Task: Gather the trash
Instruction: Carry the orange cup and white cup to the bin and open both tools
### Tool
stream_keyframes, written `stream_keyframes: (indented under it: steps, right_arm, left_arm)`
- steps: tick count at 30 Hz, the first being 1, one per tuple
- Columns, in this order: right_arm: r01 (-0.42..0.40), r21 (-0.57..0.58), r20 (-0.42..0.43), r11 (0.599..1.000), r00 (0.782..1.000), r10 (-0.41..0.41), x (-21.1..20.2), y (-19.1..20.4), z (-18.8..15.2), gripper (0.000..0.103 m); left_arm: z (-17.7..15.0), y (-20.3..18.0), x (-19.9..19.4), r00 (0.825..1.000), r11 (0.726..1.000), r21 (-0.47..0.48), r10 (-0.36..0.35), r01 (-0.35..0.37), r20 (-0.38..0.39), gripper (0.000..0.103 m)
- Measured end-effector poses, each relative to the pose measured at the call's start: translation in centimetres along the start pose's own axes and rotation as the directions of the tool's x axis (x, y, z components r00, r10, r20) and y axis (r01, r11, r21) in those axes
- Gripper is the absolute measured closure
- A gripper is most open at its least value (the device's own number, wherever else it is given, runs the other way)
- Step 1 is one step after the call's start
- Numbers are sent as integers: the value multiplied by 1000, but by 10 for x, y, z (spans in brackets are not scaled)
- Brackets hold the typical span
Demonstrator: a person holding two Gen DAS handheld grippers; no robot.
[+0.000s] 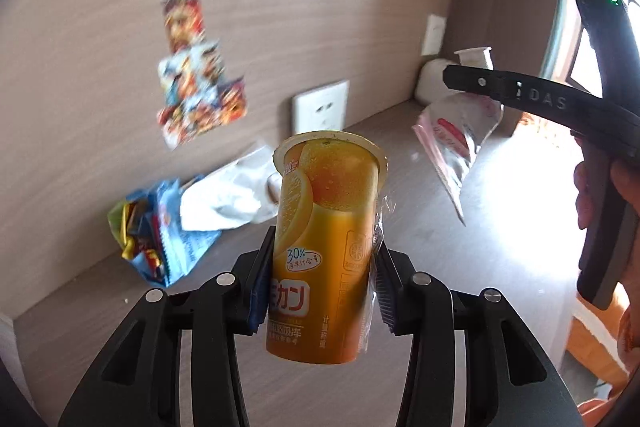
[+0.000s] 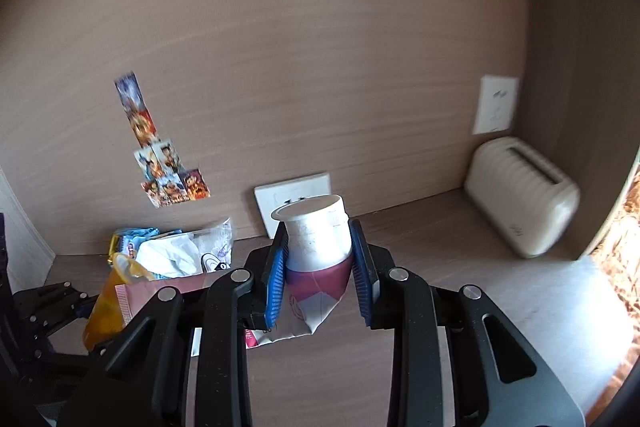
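The left gripper (image 1: 320, 279) has its fingers clamped on an orange drink cup (image 1: 326, 247), held above the worktop (image 1: 500, 195). The cup label reads "30%" and the characters "カン". The right gripper (image 2: 320, 267) has its fingers closed on the white cap of a pink and silver pouch (image 2: 316, 259); its writing is too blurred to read. "DAS" is printed on the right gripper's body. A pile of wrappers (image 1: 176, 219) lies by the wall, under the stickers (image 1: 192, 67).
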State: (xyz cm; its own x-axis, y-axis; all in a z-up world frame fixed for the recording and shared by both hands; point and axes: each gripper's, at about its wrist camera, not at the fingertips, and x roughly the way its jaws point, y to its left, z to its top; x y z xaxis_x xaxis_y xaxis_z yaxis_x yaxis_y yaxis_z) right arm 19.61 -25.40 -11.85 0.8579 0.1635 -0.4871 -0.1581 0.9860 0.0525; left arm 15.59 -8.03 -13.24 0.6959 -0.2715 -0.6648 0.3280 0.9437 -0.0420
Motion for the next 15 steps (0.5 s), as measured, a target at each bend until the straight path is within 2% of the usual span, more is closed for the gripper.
stream_keyframes:
  steps: [5,15]
  right_arm:
    - [32,11,27,999,999,-33,-46,-14,-3,72]
    - [106,54,63,993,992,-109,-134,-47,-24,72]
  left_arm:
    - [6,-30,-25,999,999,41,-33,32,36,60]
    - [0,-99,-66,992,985,136,-111,102,61,60]
